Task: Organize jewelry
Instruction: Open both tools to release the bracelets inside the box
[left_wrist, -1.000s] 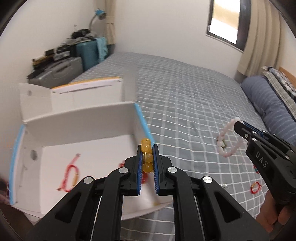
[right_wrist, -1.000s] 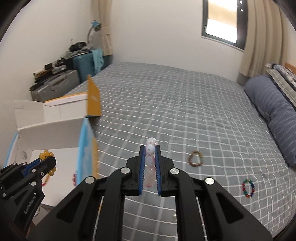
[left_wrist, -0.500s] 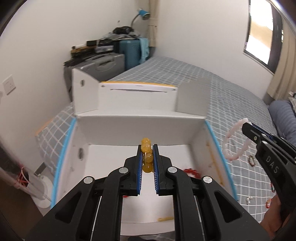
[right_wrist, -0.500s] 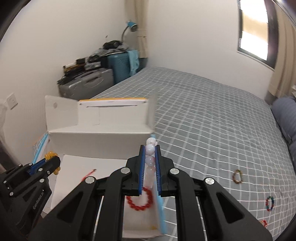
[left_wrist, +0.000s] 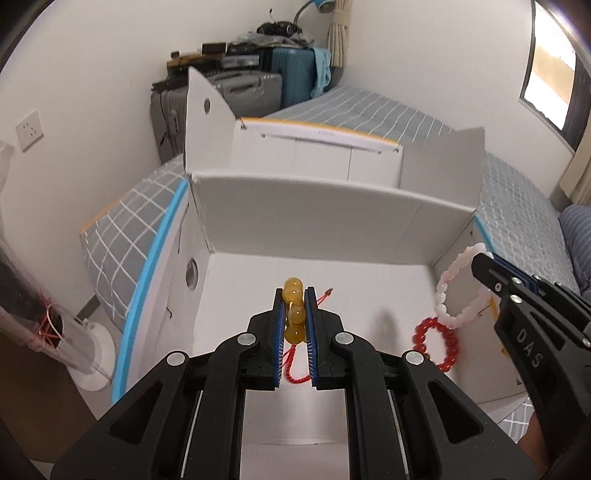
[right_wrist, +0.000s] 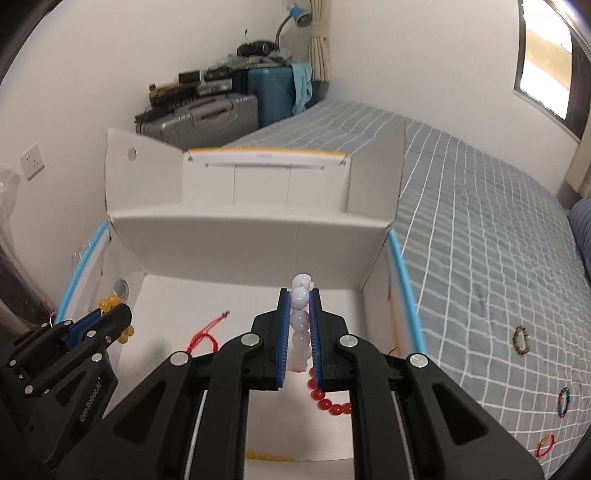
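The left gripper (left_wrist: 294, 317) is closed tight on a yellow bead bracelet (left_wrist: 294, 312), its blue-padded fingers (left_wrist: 280, 332) pinching three amber beads in a stacked line, so the rest of the loop hangs out of sight below; the right gripper (right_wrist: 300, 325) is likewise clamped on a pale pink bead bracelet (right_wrist: 300, 319), whose free loop dangles in the open in the left view (left_wrist: 458, 284); both are held above the open white box (left_wrist: 332, 206), which looks like the carry-and-drop stage, each piece poised over the box floor for release. Inside already lie a red bead bracelet (left_wrist: 437, 343), just beneath the pink loop, and a red cord bracelet (right_wrist: 205, 336) nearer the middle; something yellow lies at the near edge, too small to name. The box's raised flaps and tall back wall hem in the approach. It sits on the grey checked bed (right_wrist: 480, 240); three more small bracelets (right_wrist: 521, 339) lie on the cover, well apart from the box.
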